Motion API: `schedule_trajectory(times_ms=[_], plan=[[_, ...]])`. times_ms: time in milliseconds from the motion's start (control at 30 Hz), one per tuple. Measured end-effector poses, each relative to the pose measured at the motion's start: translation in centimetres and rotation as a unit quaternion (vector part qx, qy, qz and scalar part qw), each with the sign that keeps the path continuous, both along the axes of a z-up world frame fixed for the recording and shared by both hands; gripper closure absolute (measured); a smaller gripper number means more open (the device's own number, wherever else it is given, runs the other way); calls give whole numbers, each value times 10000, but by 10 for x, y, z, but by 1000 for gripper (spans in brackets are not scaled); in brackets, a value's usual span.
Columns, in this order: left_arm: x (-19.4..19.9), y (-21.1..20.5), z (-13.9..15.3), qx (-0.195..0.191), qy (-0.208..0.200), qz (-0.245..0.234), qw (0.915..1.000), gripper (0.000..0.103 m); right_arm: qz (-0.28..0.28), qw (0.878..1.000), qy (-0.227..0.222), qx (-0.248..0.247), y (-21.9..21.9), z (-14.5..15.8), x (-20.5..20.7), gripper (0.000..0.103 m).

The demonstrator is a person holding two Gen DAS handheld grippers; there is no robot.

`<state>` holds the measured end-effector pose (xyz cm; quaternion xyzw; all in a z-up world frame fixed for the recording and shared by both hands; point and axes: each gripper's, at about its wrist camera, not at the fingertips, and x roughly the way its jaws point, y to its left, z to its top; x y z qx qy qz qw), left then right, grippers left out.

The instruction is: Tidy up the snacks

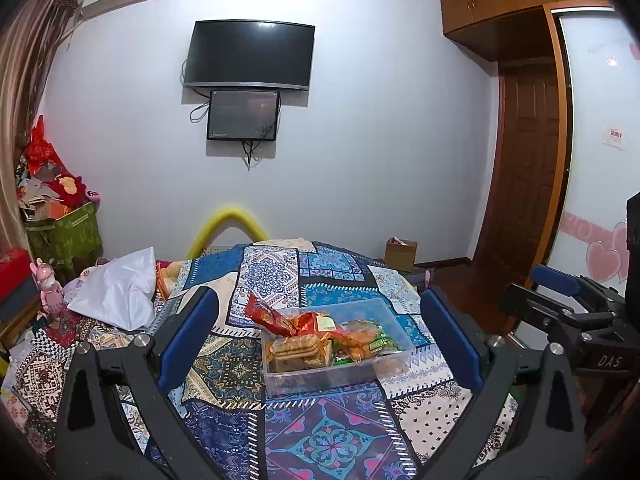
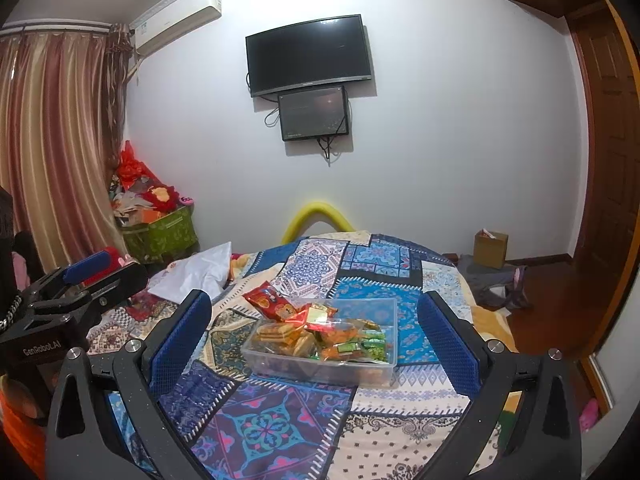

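Tongs left, right: wide open, empty.

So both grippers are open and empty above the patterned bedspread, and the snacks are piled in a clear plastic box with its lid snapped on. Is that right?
Not quite: the clear plastic box has no lid on it; it stands open-topped, with the snacks heaped above its rim, as the right wrist view shows. The rest holds: the left gripper and right gripper are open and empty above the patterned bedspread.

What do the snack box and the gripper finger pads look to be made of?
Snack box: clear, slightly frosted plastic, likely rigid; snacks show through its walls. Finger pads: blue, matte, grid-textured, probably rubber or soft plastic, on black frames.
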<state>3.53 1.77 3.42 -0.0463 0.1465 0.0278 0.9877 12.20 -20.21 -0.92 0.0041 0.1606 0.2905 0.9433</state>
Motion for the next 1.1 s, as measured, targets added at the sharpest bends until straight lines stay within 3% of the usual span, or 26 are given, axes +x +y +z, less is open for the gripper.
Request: schedule_trajectory(times_ms=[1100], plan=[[2, -2, -2, -40, 94, -127, 9999, 1, -66, 10000, 8, -10, -7, 0, -3, 0]])
